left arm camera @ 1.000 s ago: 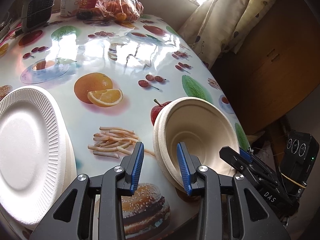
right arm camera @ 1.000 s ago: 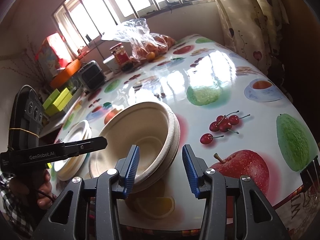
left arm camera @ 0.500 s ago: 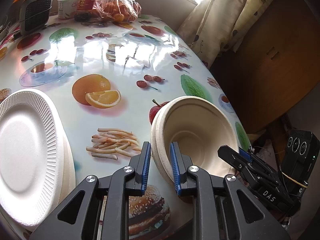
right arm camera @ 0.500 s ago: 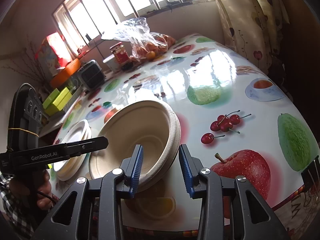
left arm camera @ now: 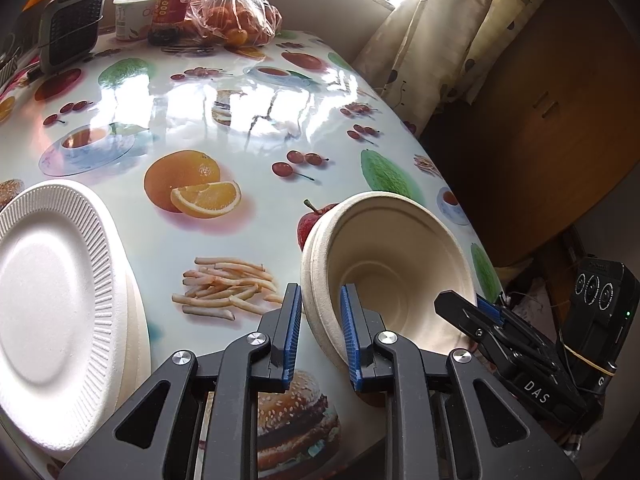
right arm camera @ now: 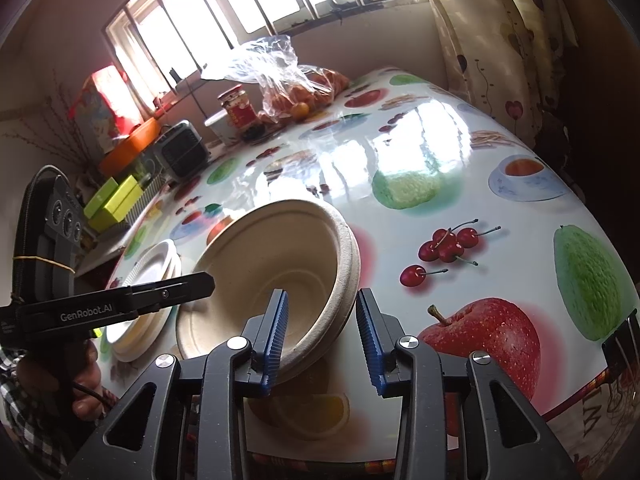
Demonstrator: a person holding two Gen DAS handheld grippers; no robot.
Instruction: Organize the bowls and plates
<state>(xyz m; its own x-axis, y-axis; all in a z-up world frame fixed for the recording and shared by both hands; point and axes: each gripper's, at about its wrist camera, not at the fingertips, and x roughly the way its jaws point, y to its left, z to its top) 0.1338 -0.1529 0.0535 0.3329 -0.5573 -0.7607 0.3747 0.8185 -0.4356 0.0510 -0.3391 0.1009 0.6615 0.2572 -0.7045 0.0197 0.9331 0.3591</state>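
Note:
A stack of beige paper bowls point(left arm camera: 384, 256) sits tilted near the table's front right edge; it also shows in the right wrist view point(right arm camera: 280, 264). My left gripper point(left arm camera: 318, 328) is shut on the stack's near rim, one finger inside and one outside. My right gripper point(right arm camera: 322, 334) is open and straddles the opposite rim without pinching it. A stack of white foam plates point(left arm camera: 52, 300) lies at the left; it also shows in the right wrist view point(right arm camera: 148, 276).
A fruit-print tablecloth point(left arm camera: 224, 120) covers the table. At the far end stand a bag of oranges point(left arm camera: 232, 16), a red jar point(left arm camera: 172, 4), a white tub point(left arm camera: 132, 12) and a small grey appliance point(left arm camera: 68, 28). A curtain point(left arm camera: 448, 40) and wooden cabinet point(left arm camera: 552, 120) are on the right.
My left gripper closed onto the bowl stack's rim. My right gripper narrowed, then opened wider again. The bowls tilted slightly.

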